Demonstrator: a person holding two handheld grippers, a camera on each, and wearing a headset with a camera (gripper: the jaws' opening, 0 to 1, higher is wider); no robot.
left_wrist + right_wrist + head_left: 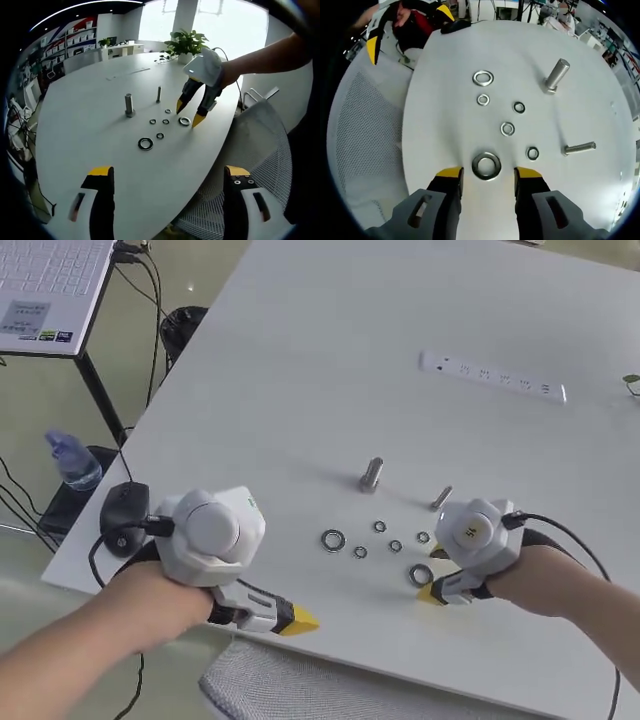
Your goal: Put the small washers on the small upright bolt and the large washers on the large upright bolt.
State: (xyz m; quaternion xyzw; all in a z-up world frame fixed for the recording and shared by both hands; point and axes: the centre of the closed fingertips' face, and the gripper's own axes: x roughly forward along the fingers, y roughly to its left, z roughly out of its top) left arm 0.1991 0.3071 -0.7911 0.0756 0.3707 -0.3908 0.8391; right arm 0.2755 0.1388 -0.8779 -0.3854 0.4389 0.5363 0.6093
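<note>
Right gripper (486,176): jaws wide, tips either side of a large washer (486,166) at near right, placed to pinch it. Left gripper (167,174): wide, empty, held back at near left, out of the way. Large bolt (371,475) and small bolt (441,498) stand farther off; small washers (380,527) lie loose between.

On the table (300,360), the large bolt (371,474) stands left of the small bolt (441,498). Before them lie four small washers (396,546), between two large washers (333,539); the right one lies between the right gripper (487,176) jaws. A power strip (492,377) lies behind.
</note>
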